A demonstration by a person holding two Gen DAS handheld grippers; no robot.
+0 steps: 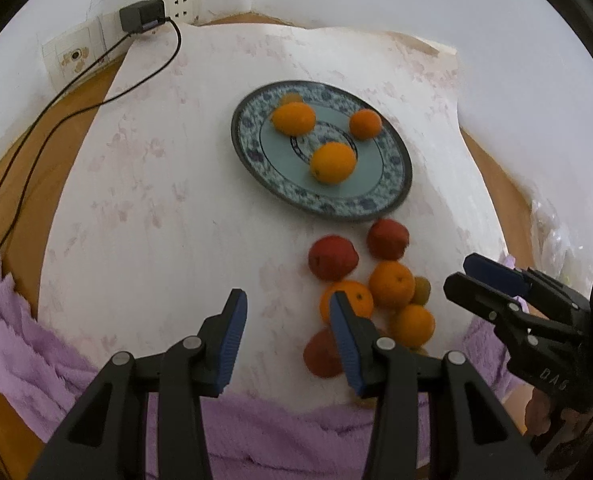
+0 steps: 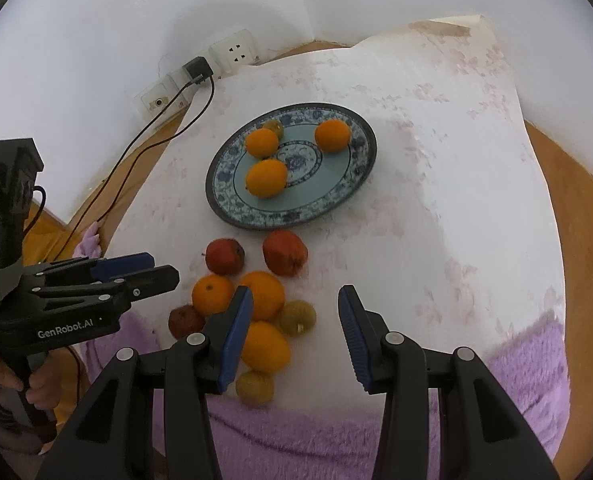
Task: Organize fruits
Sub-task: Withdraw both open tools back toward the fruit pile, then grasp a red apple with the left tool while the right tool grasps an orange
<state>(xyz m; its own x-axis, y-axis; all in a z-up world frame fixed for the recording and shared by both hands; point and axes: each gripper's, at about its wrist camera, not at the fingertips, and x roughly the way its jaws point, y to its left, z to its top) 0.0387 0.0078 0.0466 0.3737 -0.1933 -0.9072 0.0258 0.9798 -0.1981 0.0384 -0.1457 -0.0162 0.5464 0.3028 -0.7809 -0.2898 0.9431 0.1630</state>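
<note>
A blue-patterned plate [image 1: 392, 184] [image 2: 224, 196] sits on the white cloth and holds three oranges [image 1: 333, 162] [image 2: 266, 178] and a small greenish fruit [image 2: 274, 127]. In front of it lies a loose pile of oranges [image 1: 391, 283] [image 2: 263, 295], red apples [image 1: 331, 258] [image 2: 284, 253] and small greenish fruits [image 2: 297, 317]. My left gripper [image 1: 288, 338] is open and empty, hovering just left of the pile. My right gripper [image 2: 296, 334] is open and empty above the pile's right edge. Each gripper shows in the other's view, the right one [image 1: 484, 280] and the left one [image 2: 152, 270].
A black charger [image 1: 142, 16] sits in wall sockets at the back left, with its cable [image 1: 56, 100] trailing over the wooden table. A purple fuzzy towel [image 1: 276, 432] [image 2: 528, 364] lies along the near edge under the white cloth.
</note>
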